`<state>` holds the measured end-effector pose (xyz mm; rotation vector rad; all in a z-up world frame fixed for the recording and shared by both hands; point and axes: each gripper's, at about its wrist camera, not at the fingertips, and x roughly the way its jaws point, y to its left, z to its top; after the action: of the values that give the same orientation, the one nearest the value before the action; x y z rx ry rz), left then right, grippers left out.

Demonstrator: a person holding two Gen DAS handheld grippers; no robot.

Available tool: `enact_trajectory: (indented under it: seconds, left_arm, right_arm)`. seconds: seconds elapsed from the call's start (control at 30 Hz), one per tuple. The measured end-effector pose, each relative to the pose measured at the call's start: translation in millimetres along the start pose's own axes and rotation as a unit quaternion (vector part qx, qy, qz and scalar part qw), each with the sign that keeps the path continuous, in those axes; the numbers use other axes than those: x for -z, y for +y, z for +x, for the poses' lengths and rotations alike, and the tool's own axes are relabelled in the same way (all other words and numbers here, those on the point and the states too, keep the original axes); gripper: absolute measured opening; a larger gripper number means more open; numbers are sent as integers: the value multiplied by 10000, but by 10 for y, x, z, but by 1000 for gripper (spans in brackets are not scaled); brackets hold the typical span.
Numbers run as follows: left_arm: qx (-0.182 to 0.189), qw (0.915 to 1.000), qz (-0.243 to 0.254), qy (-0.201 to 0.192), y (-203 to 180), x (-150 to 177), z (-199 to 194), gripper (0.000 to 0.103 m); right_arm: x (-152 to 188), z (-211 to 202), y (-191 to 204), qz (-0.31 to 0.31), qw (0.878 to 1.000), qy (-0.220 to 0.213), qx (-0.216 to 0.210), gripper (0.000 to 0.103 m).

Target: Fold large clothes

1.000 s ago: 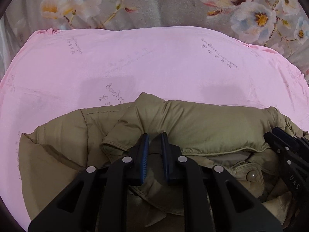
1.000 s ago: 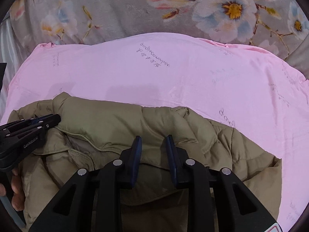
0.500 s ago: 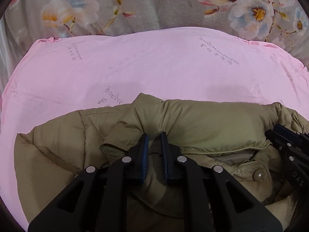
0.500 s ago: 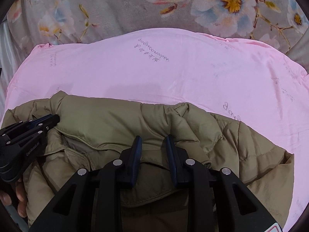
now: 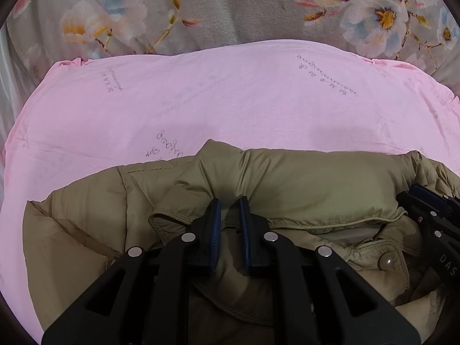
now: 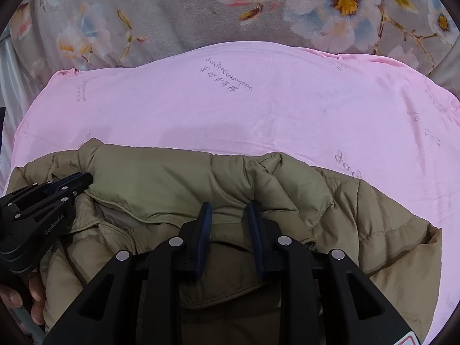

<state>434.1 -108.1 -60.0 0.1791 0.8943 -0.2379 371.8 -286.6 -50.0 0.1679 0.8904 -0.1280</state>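
We are holding an olive puffer jacket (image 5: pixel 302 181) near the close edge of a pink sheet (image 5: pixel 230 100), leaving wide smooth cloth open ahead up to the plush floral blanket (image 5: pixel 230 5). Our left gripper (image 5: pixel 230 205) is pinching a fold of quilted collar fabric. Our right gripper (image 6: pixel 228 210) is clamping the shiny, padded shoulder; a round snap button (image 5: pixel 385 260) is showing.

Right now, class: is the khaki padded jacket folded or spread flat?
Partly folded. The khaki padded jacket lies bunched on the pink sheet, its collar edge doubled over in a thick roll; its lower part is out of view.
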Motion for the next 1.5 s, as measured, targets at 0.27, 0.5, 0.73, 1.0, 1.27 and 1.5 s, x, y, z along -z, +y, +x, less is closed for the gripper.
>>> enact_trajectory:
  seconds: [0.27, 0.5, 0.73, 1.0, 1.27, 1.5]
  left_arm:
    - [99, 9999, -115, -7, 30, -22, 0, 12]
    - [501, 9959, -673, -349, 546, 323, -998, 60]
    - [529, 9955, -779, -118, 1329, 1423, -2235, 70]
    - [1306, 9746, -1619, 828, 1734, 2922, -2787, 70]
    - [2067, 9518, -2104, 841, 1552, 3391, -2997, 71]
    - [2163, 9483, -2231, 651, 1347, 3419, -2992, 60]
  right_arm:
    - [-8, -16, -61, 179, 9996, -60, -192, 24]
    - [446, -1305, -403, 679, 9939, -578, -655, 53]
    - [1954, -2643, -978, 830, 9934, -139, -776, 70]
    - [3503, -3256, -1161, 1268, 9833, 660, -1124, 70]
    - [3989, -3331, -833, 1352, 9714, 531, -1879, 71]
    - [3939, -3219, -849, 2019, 9530, 162, -2252, 48]
